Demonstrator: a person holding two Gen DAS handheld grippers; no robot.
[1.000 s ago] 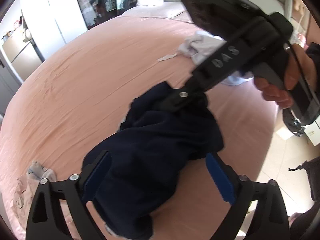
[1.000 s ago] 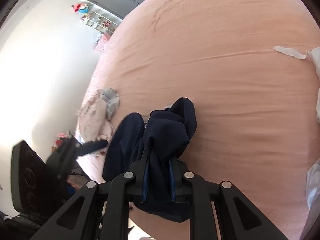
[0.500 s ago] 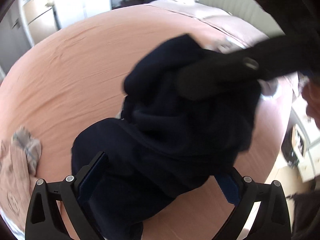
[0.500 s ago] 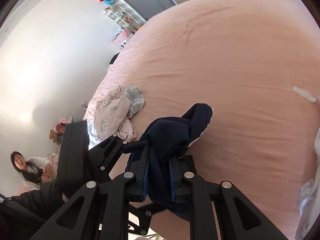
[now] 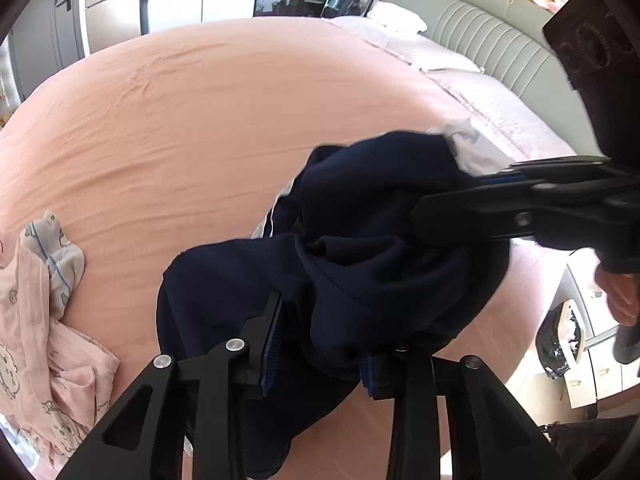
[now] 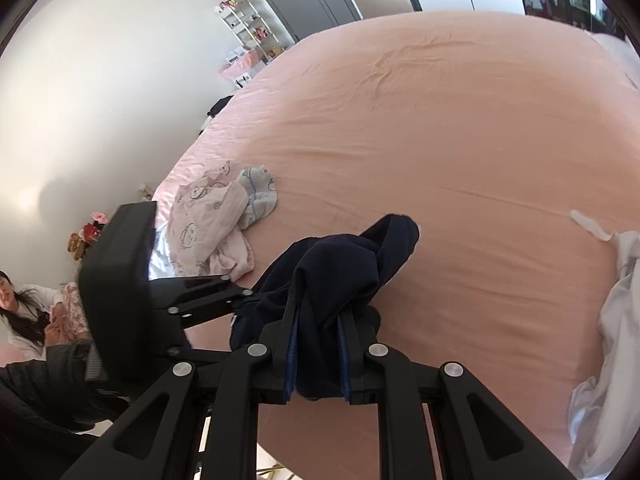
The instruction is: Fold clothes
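Note:
A dark navy garment (image 5: 360, 240) hangs bunched between both grippers above the pink bed sheet (image 5: 200, 120). In the left wrist view my left gripper (image 5: 320, 344) has its jaws closing, and the cloth fills the gap and covers the right pad. My right gripper (image 5: 420, 212) comes in from the right, clamped on the upper bunch. In the right wrist view my right gripper (image 6: 318, 320) is shut on the navy garment (image 6: 340, 264), with a fold standing up between its blue pads. My left gripper (image 6: 248, 292) reaches into the same cloth from the left.
A pink printed pyjama pile (image 5: 40, 320) (image 6: 212, 220) lies at the bed's near left. A white garment (image 5: 468, 144) (image 6: 612, 320) lies at the right. A grey headboard (image 5: 480, 32) stands at the back. A person (image 6: 20, 312) sits beyond the bed's edge.
The left jaws went from wide open around the garment to narrow on it. The right gripper rose with its bunch of cloth, and both views rolled.

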